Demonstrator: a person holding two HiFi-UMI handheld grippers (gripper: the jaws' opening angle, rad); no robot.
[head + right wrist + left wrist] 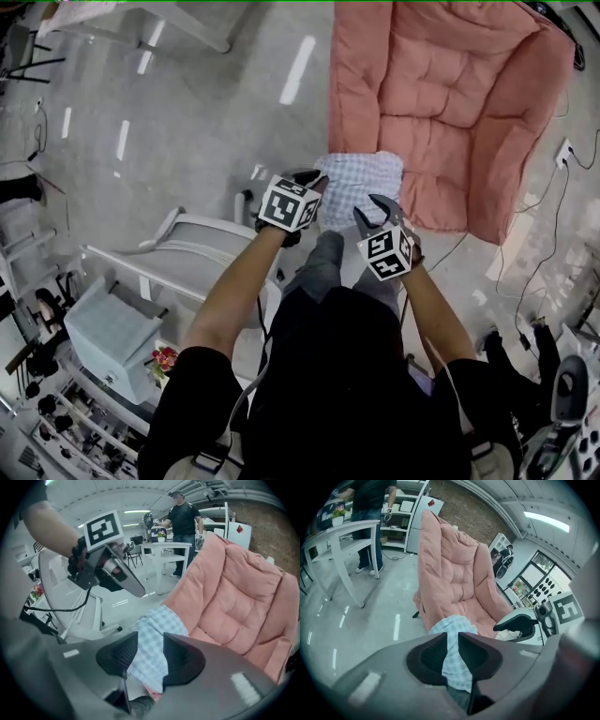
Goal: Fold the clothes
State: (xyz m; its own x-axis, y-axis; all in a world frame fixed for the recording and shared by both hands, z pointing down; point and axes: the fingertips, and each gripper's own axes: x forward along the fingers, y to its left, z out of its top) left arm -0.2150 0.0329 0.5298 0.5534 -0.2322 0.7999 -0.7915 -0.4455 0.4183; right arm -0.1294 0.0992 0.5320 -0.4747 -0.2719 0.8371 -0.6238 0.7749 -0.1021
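Checked garment [364, 180] lies bunched on the front edge of the pink cushion [450, 84], just ahead of both tips. White frame [187, 248] sits left of the left gripper [453, 637]. Left jaws narrowly apart. Right gripper [150, 639] jaws wider apart. Cloth shows through both gaps, with no pad seen pressing it. Garment's near edge hidden by the jaws; long axis unreadable.

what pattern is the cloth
The cloth is a pale blue-and-white check, clearest in the right gripper view.
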